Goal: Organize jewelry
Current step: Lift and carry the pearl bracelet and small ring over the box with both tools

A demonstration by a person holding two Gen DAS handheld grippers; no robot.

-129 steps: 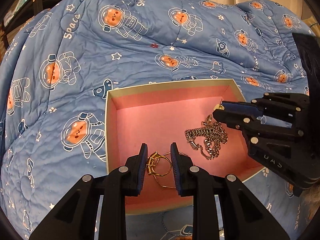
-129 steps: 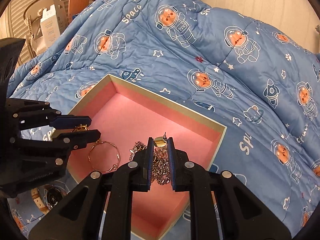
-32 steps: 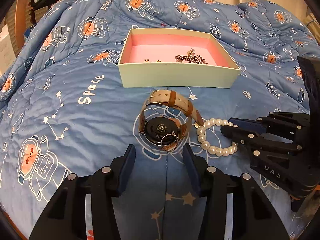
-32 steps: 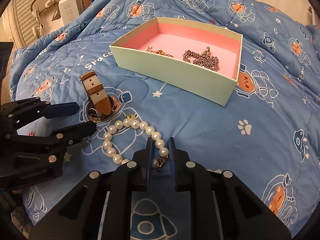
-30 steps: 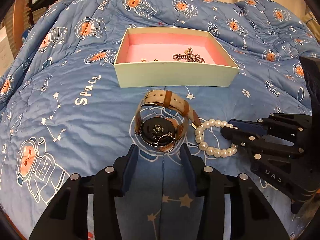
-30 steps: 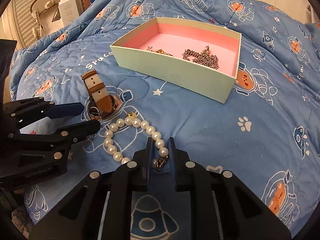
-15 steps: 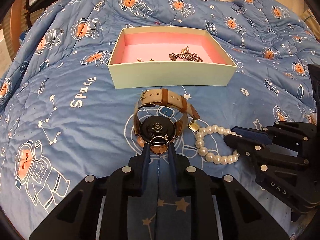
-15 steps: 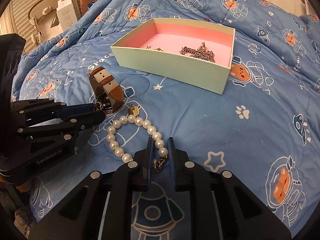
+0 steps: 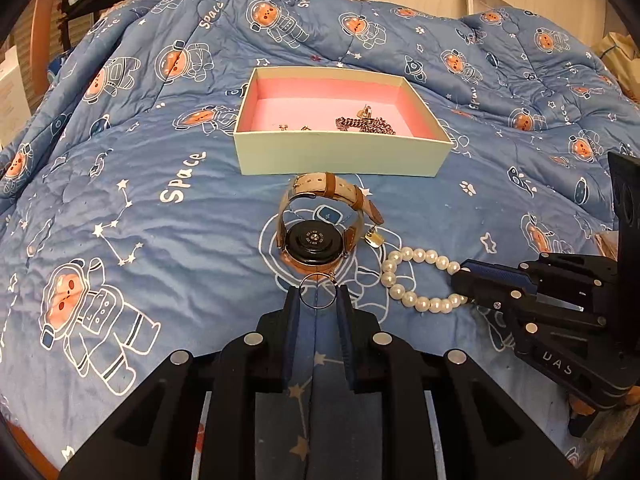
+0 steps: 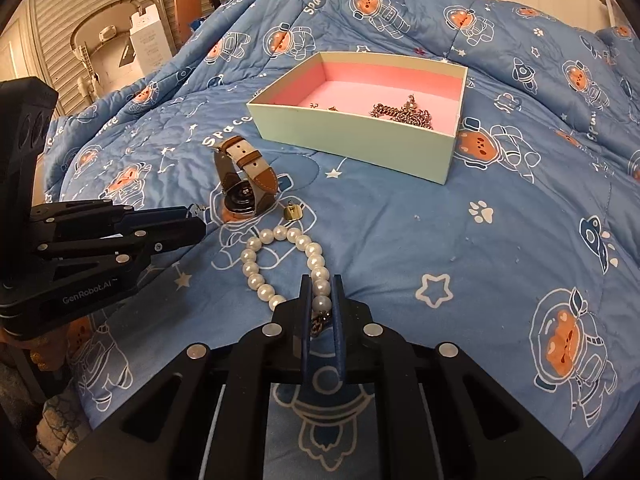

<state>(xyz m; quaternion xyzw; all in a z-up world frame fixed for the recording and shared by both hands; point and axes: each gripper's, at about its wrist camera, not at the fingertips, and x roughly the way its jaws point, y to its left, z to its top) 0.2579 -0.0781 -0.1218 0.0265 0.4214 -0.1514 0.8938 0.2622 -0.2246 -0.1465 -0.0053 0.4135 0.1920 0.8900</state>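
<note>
One watch (image 9: 316, 224), one pearl bracelet (image 10: 280, 268), one thin wire ring (image 9: 317, 291), one small gold charm (image 10: 293, 213) and one pink-lined box (image 9: 340, 156) lie on the bed's blue astronaut quilt (image 9: 160, 208).

The left gripper (image 9: 318, 300) pinches the wire ring between its fingers; the ring sits at the fingertips, just ahead of which the watch rests with its case back facing up and its strap looping away toward the box.

The right gripper (image 10: 321, 300) is closed on the clasp end of the pearl bracelet, whose loop stretches forward from the fingertips, long axis pointing toward the watch and charm.

The box stands well ahead of both fingers, its long side facing them, holding one chain (image 10: 404, 114) and some small gold pieces (image 9: 296, 127) too small to count.
</note>
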